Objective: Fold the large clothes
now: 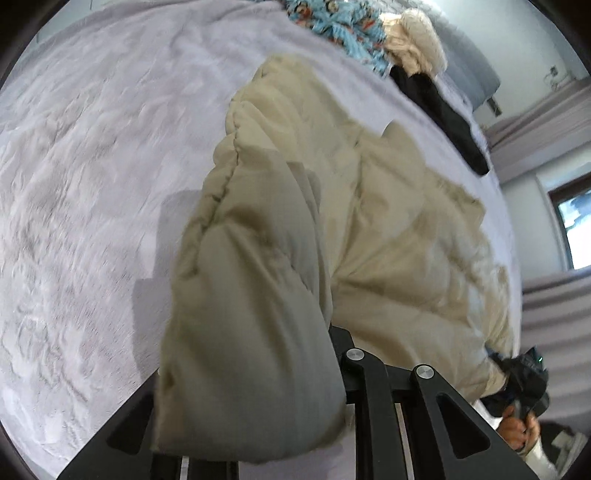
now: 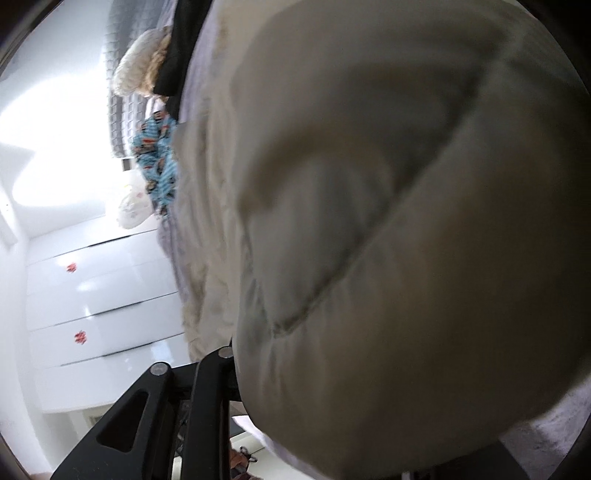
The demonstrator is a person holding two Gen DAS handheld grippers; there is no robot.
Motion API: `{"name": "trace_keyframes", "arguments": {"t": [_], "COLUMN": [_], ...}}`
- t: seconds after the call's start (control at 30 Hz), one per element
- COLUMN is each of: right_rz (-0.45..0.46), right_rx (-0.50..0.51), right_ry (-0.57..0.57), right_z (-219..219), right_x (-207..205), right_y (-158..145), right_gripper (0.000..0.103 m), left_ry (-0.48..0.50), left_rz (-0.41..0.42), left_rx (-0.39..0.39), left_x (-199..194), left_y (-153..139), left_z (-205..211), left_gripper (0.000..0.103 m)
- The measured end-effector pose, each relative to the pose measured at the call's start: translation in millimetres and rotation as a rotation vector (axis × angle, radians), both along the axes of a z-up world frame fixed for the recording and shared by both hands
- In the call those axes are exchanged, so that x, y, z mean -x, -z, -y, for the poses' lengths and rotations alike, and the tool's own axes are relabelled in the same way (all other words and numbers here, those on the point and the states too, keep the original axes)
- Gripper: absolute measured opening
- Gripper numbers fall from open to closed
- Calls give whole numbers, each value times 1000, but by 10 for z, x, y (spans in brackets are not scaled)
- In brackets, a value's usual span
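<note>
A beige puffer jacket (image 1: 388,221) lies spread on a bed under a pale lilac blanket (image 1: 92,184). A thick padded fold of the jacket stands up between the fingers of my left gripper (image 1: 280,343), which is shut on it; the fold hides the left finger. At the lower right edge of the jacket, my right gripper (image 1: 524,373) sits in a person's hand (image 1: 517,428). In the right wrist view the jacket (image 2: 406,240) fills most of the frame and bulges over my right gripper (image 2: 295,354), which is shut on it. Only one finger (image 2: 221,365) shows there.
At the far end of the bed lie a blue patterned garment (image 1: 343,26), a cream fluffy item (image 1: 417,40) and a black garment (image 1: 443,110). A window (image 1: 576,229) is on the right. White glossy cabinet fronts (image 2: 92,295) stand beside the bed.
</note>
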State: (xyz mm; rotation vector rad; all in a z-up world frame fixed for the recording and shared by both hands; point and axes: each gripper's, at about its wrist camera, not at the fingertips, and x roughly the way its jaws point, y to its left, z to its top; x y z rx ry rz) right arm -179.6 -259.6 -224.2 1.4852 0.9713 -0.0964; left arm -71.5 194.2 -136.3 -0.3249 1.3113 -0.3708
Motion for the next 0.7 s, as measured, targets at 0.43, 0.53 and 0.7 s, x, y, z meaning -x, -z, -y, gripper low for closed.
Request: {"name": "trace_keyframes", "arguments": {"t": [0.43, 0.53, 0.7], "right_rz": [-216, -217, -165], "right_rx": [229, 279, 460], "right_ry": [-65, -125, -198], "right_z": [-221, -301, -625], "right_x": [-71, -62, -564], "right_y": [-594, -847, -1333], "right_gripper": [56, 19, 14], "left_ry": [18, 76, 159], "left_rz": [98, 122, 117], "left_rx": [-153, -126, -105], "left_x": [24, -63, -122], "left_y": [-612, -689, -608], "left_z": [-663, -536, -221], "left_gripper": [58, 58, 58]}}
